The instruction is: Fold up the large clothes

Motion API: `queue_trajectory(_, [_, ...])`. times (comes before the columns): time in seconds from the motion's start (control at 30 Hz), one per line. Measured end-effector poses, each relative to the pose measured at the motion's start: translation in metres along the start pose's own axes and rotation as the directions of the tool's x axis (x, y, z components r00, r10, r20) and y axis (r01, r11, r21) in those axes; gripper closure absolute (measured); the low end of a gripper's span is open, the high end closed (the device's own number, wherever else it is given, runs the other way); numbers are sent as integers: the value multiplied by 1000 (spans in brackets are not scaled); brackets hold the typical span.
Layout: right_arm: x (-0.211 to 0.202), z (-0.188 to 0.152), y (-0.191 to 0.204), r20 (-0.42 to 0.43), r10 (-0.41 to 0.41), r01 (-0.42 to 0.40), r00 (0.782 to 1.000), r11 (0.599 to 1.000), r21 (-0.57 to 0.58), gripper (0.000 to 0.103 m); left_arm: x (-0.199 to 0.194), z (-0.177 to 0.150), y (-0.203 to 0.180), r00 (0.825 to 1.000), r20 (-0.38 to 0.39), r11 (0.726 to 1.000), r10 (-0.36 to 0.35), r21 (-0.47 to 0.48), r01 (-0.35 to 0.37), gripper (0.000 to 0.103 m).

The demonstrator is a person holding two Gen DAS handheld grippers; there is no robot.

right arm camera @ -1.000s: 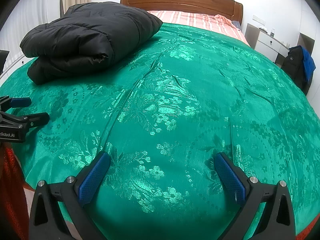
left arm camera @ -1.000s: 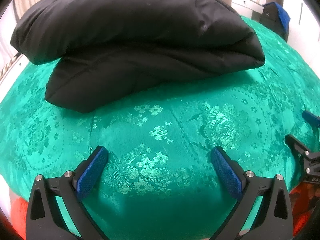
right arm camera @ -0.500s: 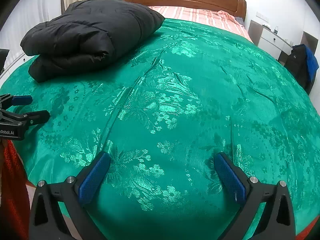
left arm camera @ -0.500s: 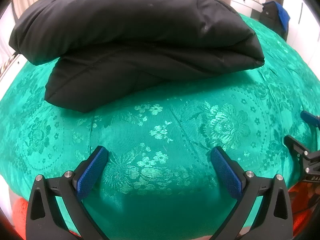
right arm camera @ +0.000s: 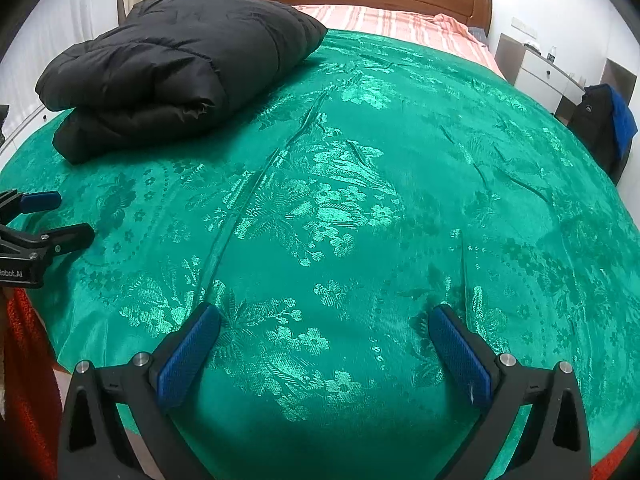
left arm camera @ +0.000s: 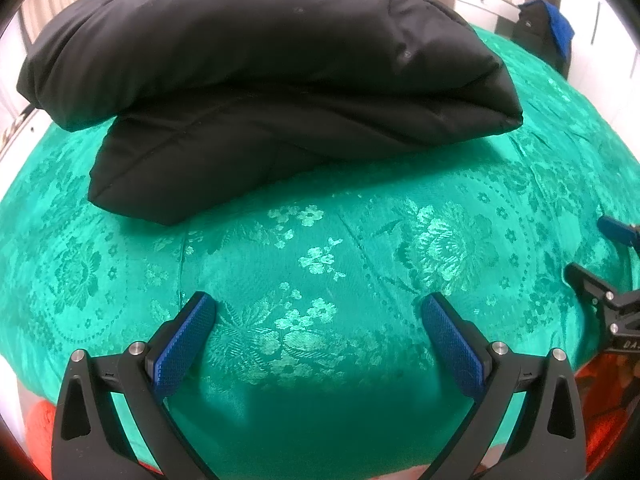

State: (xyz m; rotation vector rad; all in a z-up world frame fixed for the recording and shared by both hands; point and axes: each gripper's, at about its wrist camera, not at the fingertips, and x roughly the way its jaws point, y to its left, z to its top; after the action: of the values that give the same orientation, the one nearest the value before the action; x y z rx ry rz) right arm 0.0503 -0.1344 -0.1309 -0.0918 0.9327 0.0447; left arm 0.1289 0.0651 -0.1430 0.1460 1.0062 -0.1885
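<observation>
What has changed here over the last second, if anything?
Very little. The left tool has crept slightly closer to the folded black jacket, and the right tool has tilted slightly down toward the green bedspread. Nothing was picked up or let go. Both tools stay open and empty, and the jacket stays folded.

The black puffer jacket (left arm camera: 256, 80) is a padded, quilted garment with a smooth, slightly glossy shell. It is folded into a compact bundle of stacked layers: a thick upper layer overhangs a flatter lower layer, which protrudes at the near corner. The bundle lies flat on the green floral bedspread (left arm camera: 360, 240), at the left side of the bed. In the right wrist view, the jacket (right arm camera: 172, 72) extends toward the headboard end.
</observation>
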Motion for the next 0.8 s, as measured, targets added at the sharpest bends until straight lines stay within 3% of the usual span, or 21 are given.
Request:
queue_trajectory(0.13, [0, 3, -2, -20, 16, -16, 1000, 1000, -4, 0, -5, 3, 8, 1000, -25, 1000, -17, 3, 17, 0])
queue_trajectory(0.2, [-3, 7, -8, -46, 61, -61, 997, 998, 4, 0, -15, 7, 20, 999, -31, 999, -44, -13, 44, 1])
queue_trajectory(0.3, [-9, 14, -26, -66, 170, -165, 983, 984, 71, 0, -40, 20, 62, 993, 32, 988, -113, -101, 115, 1])
queue_trajectory(0.37, [-15, 20, -44, -43, 253, -243, 966, 956, 162, 0, -56, 31, 104, 984, 99, 965, -150, -199, 168, 1])
queue_trajectory(0.47, [-17, 31, -64, 8, 340, -330, 941, 906, 264, 0, -66, 47, 183, 940, 215, 857, -264, -395, 331, 1])
queue_trajectory(0.5, [-16, 38, -71, 27, 373, -365, 927, 884, 293, 0, -62, 53, 210, 912, 258, 795, -320, -451, 406, 1])
queue_trajectory(0.57, [-10, 54, -81, 59, 435, -427, 899, 835, 346, 0, -43, 68, 247, 855, 295, 695, -426, -497, 519, 1])
queue_trajectory(0.63, [-1, 76, -86, 105, 502, -499, 858, 770, 397, 0, -22, 83, 264, 826, 291, 652, -483, -511, 561, 1])
queue_trajectory(0.67, [7, 91, -89, 139, 551, -552, 823, 718, 424, 0, -7, 92, 268, 809, 281, 633, -517, -511, 582, 1])
queue_trajectory(0.73, [20, 112, -90, 169, 613, -615, 771, 649, 448, 0, 18, 104, 270, 789, 256, 611, -559, -516, 600, 0])
queue_trajectory(0.77, [30, 126, -87, 187, 660, -659, 727, 596, 458, 0, 32, 108, 271, 774, 252, 590, -581, -525, 613, 0])
queue_trajectory(0.8, [38, 133, -86, 195, 689, -685, 698, 563, 462, 0, 47, 109, 274, 748, 251, 551, -614, -542, 634, 0])
